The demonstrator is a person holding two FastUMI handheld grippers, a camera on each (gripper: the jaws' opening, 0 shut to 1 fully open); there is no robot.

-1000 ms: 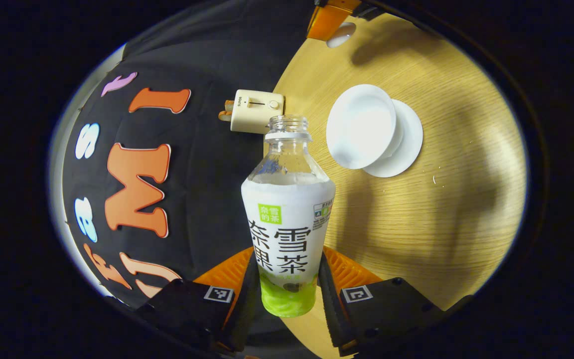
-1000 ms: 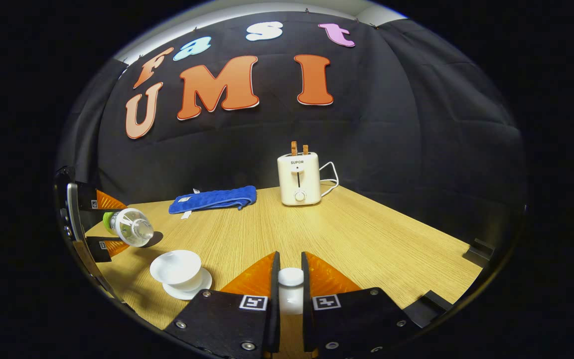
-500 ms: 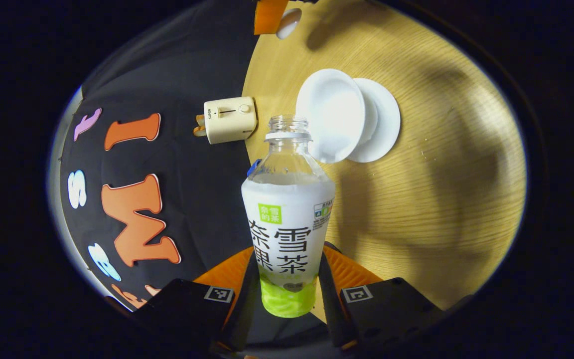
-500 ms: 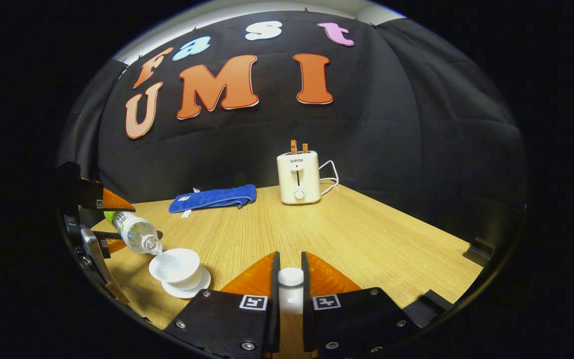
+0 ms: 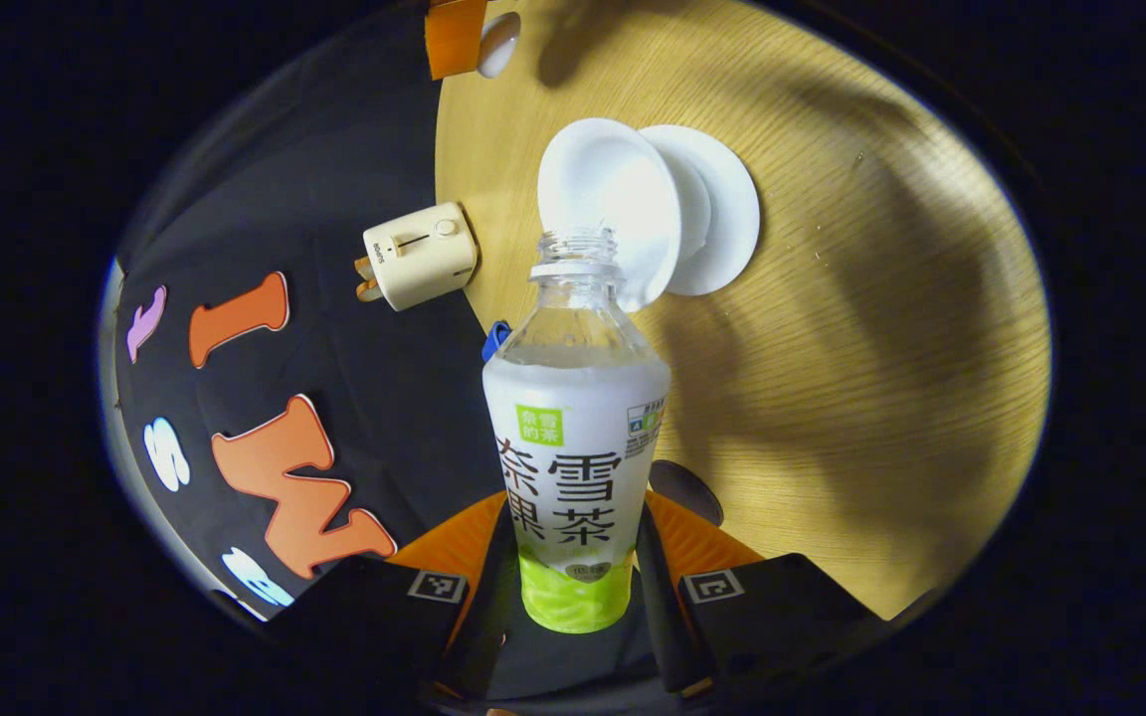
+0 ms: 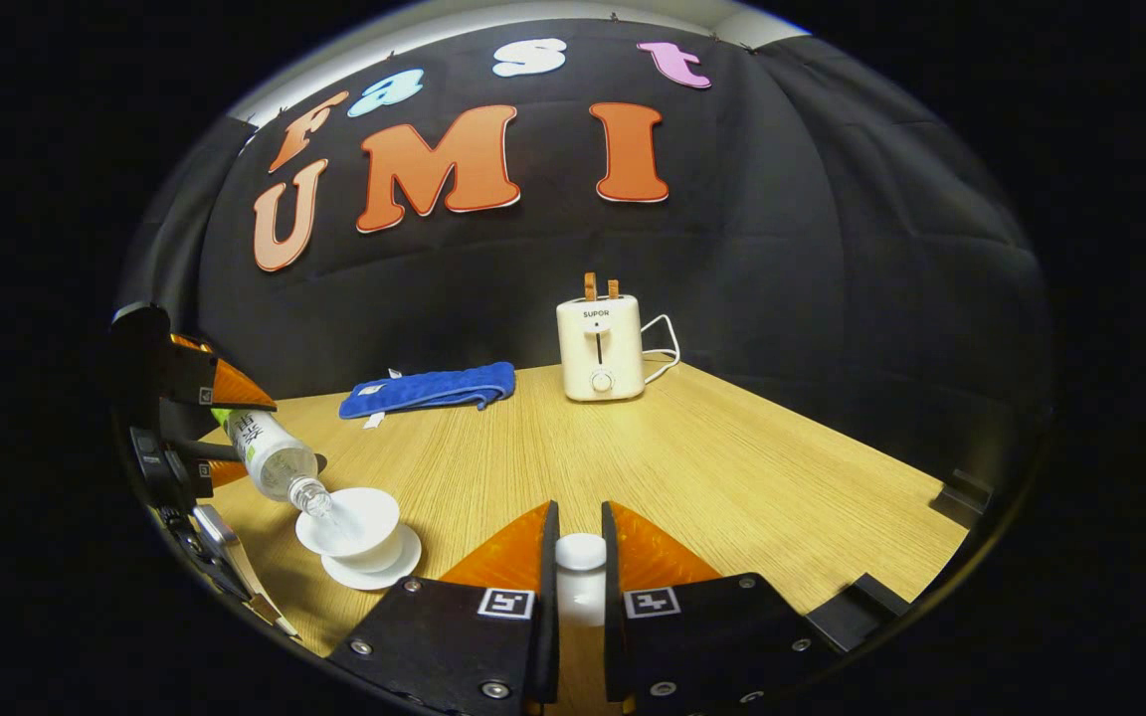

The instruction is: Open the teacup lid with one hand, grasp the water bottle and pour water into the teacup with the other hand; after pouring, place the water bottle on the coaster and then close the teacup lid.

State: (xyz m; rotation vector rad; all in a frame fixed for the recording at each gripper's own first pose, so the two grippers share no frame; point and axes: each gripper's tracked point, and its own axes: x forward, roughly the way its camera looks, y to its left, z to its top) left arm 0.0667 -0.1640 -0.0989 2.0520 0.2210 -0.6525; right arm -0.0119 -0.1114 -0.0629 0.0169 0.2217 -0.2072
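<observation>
My left gripper (image 5: 575, 522) is shut on a clear water bottle (image 5: 573, 438) with a white and green label and no cap. The bottle is tipped, its mouth over the white teacup (image 5: 608, 199), which sits on a white saucer (image 5: 727, 224). In the right gripper view the bottle (image 6: 270, 459) slants down from the left gripper (image 6: 233, 430), and a thin stream of water falls into the teacup (image 6: 359, 517). My right gripper (image 6: 579, 515) is shut on the white teacup lid (image 6: 581, 555), held above the table to the right of the cup. A dark round coaster (image 5: 687, 492) lies beside the bottle's base.
A cream toaster (image 6: 601, 348) with a white cord stands at the back of the wooden table (image 6: 732, 477). A folded blue towel (image 6: 429, 390) lies to its left, behind the cup. The black cloth wall closes off the far side.
The left gripper has tipped the bottle further and brought its mouth over the teacup; water now runs into the cup. The right gripper with the lid has stayed nearly still.
</observation>
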